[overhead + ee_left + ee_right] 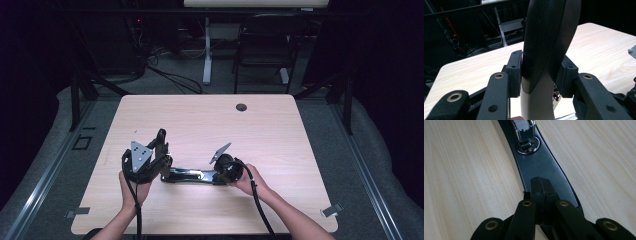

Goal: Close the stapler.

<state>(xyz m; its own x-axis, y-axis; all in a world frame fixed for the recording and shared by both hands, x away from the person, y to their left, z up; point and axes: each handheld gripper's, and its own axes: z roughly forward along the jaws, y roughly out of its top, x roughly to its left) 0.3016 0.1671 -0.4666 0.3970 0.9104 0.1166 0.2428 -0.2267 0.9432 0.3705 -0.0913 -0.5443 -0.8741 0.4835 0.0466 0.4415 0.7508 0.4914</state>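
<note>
A black stapler lies swung open near the table's front edge. Its flat base (pixel 187 175) rests on the wood and its top arm (pixel 161 137) stands upright. My left gripper (pixel 152 159) is shut on that curved top arm (pixel 549 37), with the pads (pixel 515 67) clamped on both sides of it. My right gripper (pixel 216 174) is at the base's other end. Its jaws (pixel 544 192) are shut against each other with the tips resting on the base (pixel 544 167). Ahead of them sit the round anvil (pixel 527 146) and the chrome staple channel (pixel 524 128).
The stapler lies on a light wooden table (pixel 260 140) with a cable hole (pixel 241 107) at the back. A black chair (pixel 265 40) and a white desk leg (pixel 206 50) stand beyond the far edge. Grey carpet surrounds the table.
</note>
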